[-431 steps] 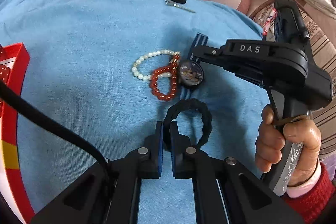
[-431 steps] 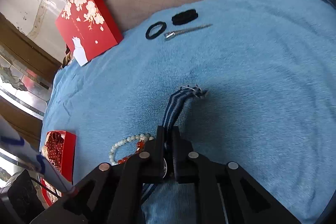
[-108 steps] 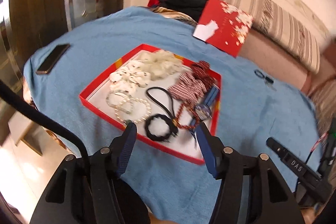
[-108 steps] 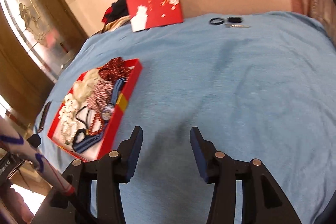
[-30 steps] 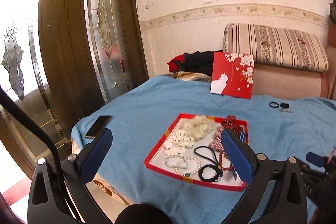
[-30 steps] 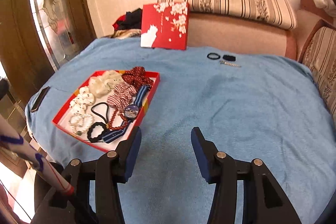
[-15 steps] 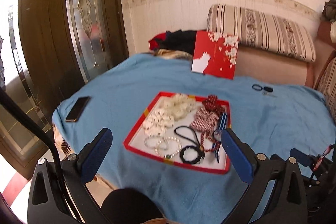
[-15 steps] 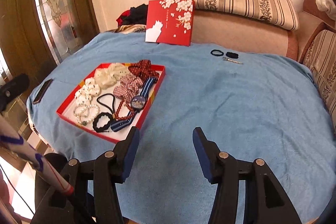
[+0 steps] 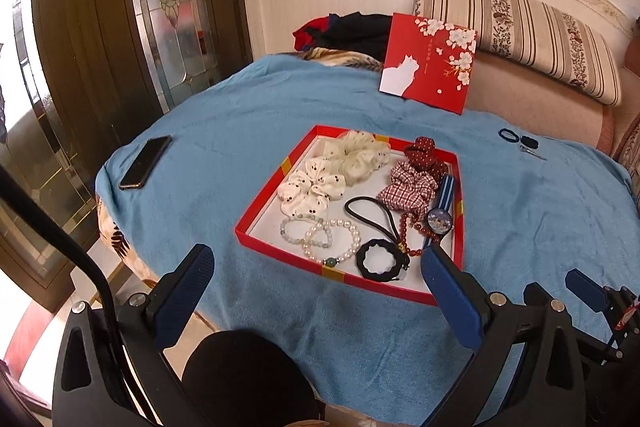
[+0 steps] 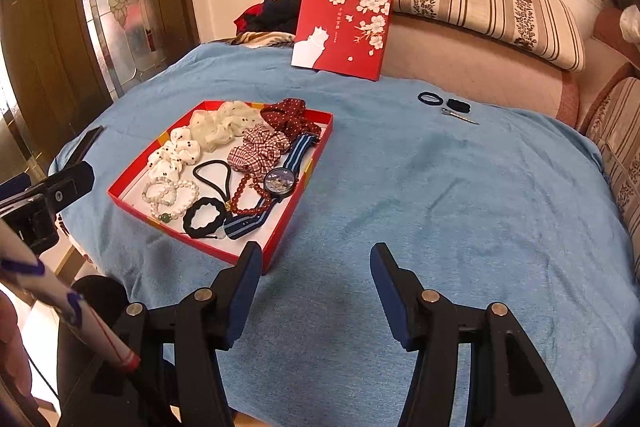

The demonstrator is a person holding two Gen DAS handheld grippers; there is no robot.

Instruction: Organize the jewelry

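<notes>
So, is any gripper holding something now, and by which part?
No, nothing is held. The left gripper and the right gripper are both open and empty; the right jaws have just been opening.

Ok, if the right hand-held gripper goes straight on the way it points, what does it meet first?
Most likely bare light blue cloth: the open right hand-held gripper aims just right of the red cardboard tray. Depth is unclear.

Red tray, blue cloth – red-checked scrunchie, white pearl bracelet, striped cushion
</notes>
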